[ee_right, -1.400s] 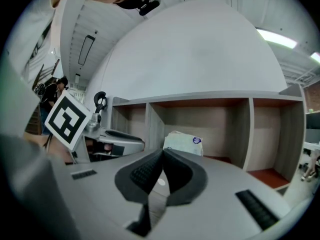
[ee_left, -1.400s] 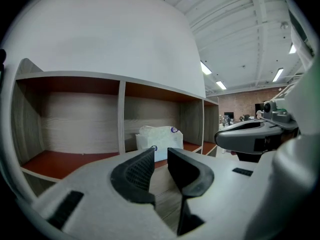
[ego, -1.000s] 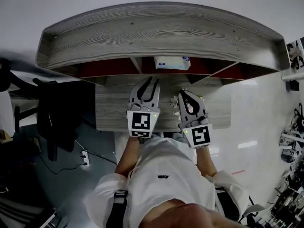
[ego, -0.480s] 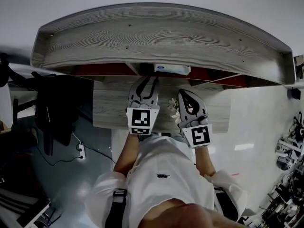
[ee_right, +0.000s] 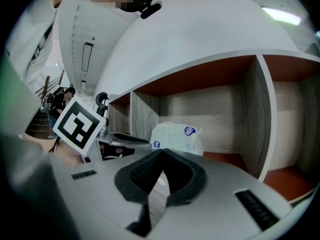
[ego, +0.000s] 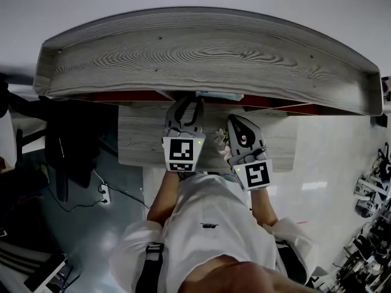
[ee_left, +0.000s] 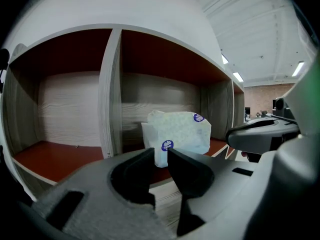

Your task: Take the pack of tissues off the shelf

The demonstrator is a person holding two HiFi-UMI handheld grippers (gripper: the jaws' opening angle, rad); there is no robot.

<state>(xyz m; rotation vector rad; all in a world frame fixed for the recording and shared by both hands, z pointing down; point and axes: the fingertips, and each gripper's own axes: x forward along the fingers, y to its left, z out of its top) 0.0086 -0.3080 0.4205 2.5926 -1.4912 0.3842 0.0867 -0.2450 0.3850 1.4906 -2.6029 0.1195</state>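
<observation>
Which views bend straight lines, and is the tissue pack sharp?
Head view: the shelf top bows into an arc; the tissue pack is a sliver under its edge. Left gripper view: fisheye with dark corners, pack fairly sharp, left claw blurred near the lens. Right gripper view: same bending, pack softer.

Open path at 12 o'clock from left tongs (ee_left: 161, 152) into compartment (ee_left: 165, 59); divider (ee_left: 110, 91) at 10 o'clock, side wall (ee_left: 220, 114) at 2.

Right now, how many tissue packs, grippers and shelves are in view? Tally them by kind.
pack of tissues: 1
grippers: 2 (left gripper, right gripper)
shelf: 1
Total: 4
</observation>
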